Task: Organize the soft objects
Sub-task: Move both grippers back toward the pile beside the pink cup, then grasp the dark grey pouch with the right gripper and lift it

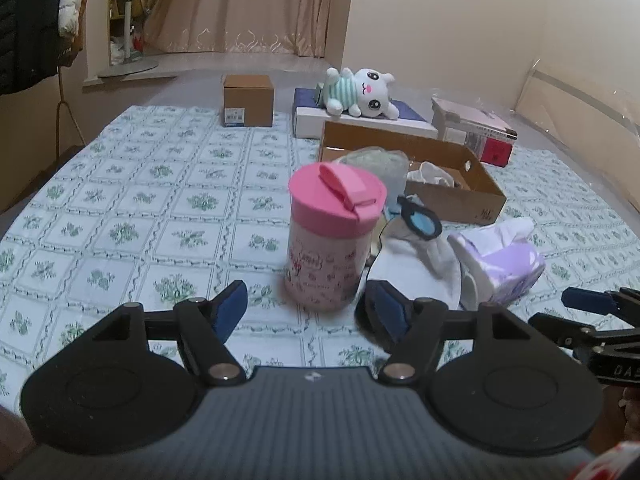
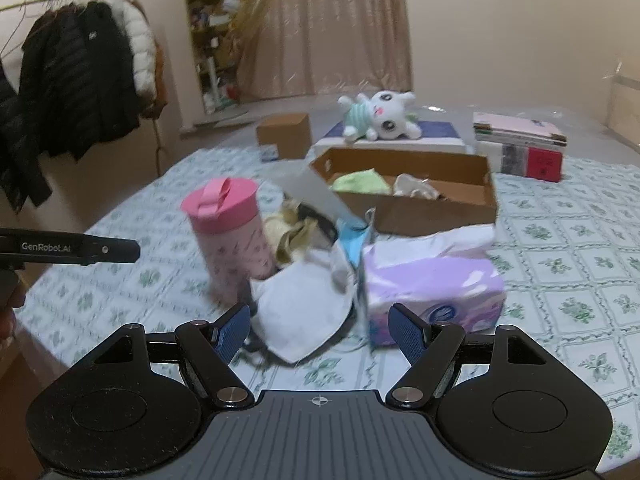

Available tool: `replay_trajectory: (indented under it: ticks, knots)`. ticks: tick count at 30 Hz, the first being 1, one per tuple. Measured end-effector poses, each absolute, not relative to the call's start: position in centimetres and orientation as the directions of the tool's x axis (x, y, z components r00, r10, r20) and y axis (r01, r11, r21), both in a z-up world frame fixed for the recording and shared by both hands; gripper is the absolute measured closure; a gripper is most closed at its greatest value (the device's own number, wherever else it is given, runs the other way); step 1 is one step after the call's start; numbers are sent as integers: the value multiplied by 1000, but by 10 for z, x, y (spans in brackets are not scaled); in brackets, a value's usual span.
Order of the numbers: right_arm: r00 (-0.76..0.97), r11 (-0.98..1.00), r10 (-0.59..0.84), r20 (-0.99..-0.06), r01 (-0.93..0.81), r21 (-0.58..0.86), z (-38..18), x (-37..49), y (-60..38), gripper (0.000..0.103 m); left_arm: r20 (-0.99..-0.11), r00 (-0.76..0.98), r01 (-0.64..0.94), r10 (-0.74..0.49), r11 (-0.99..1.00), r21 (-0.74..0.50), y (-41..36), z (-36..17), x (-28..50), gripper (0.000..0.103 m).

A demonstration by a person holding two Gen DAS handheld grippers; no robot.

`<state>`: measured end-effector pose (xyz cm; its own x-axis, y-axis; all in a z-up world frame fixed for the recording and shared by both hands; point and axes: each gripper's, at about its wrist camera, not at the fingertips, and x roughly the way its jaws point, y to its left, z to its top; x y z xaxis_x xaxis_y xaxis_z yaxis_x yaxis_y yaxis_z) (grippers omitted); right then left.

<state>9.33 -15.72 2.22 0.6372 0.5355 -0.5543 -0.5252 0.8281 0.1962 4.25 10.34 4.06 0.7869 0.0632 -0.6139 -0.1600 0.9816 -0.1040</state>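
Both tongs, left gripper [image 1: 308, 312] and right gripper [image 2: 319, 330], stand spread and empty. I aim the right at the white cloth [image 2: 304, 316], at twelve o'clock; the cardboard tray [image 2: 436, 210] beyond probably collects soft things.

Bare cloth [image 1: 132, 216] left of cup [image 1: 332, 236]; right side crowded by mask [image 2: 304, 312], tissue pack [image 2: 432, 284], open box [image 2: 416, 192] behind.

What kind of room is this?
Probably a bedroom at home: coats hang on a rack, curtains cover the far wall, and a plush toy lies on boxes over a floral cloth.
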Motion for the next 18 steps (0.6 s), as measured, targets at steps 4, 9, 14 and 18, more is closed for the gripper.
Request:
replay_trajectory:
  ticks: [4, 9, 14, 18]
  knots:
    - [624, 828, 536, -569, -520, 210, 13, 99, -152, 27, -615, 787, -154, 58, 982, -105, 103, 34, 40, 27]
    - [606, 827, 528, -595, -528, 195, 2, 100, -145, 27, -630, 774, -153, 65, 985, -86, 103, 25, 41, 26]
    - [589, 819, 529, -611, -543, 184, -7, 104, -135, 27, -644, 761, -144, 76, 988, -55, 102, 15, 44, 26]
    - [581, 803, 533, -616, -577, 151, -15, 108, -122, 27, -654, 752, -146, 79, 988, -49, 105, 6, 48, 26]
